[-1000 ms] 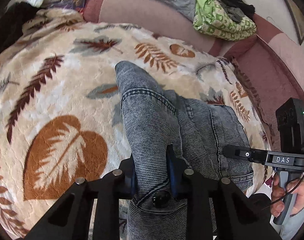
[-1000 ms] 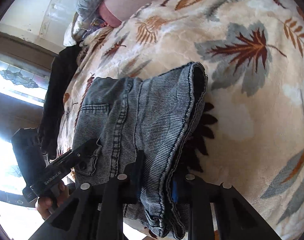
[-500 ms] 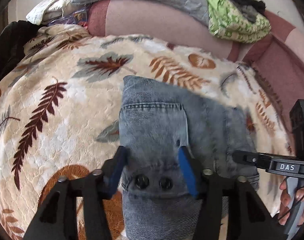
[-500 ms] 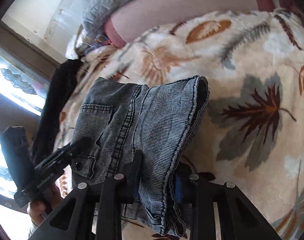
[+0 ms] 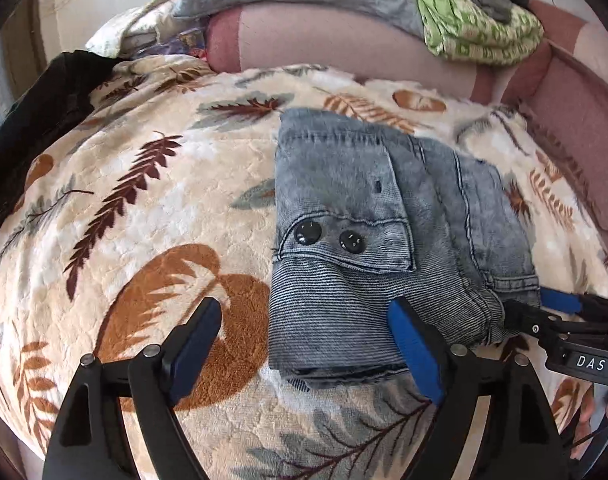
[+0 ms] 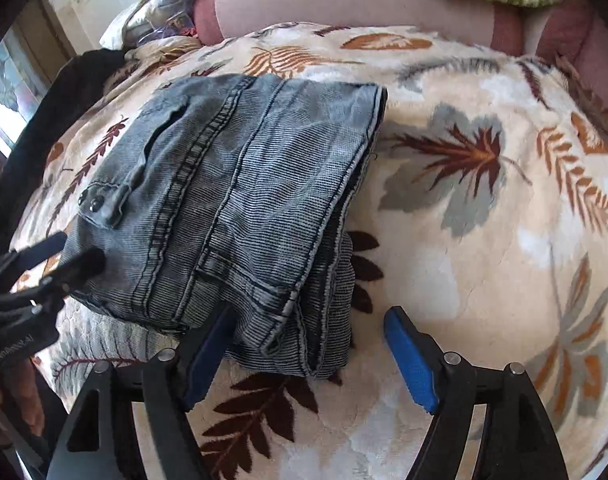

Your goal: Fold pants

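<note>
A folded bundle of grey denim pants [image 5: 367, 216] lay on a leaf-print blanket [image 5: 152, 240] covering a sofa. The left tongs [image 5: 304, 344] had just been opening and stood wide at the bundle's near edge, gripping nothing. The right tongs [image 6: 307, 352] had likewise just opened, wide and empty, around the near corner. Lifting both pairs straight back, clear of the cloth, would seem the best way to leave the fold undisturbed; a snagged hem could drag it open.
</note>
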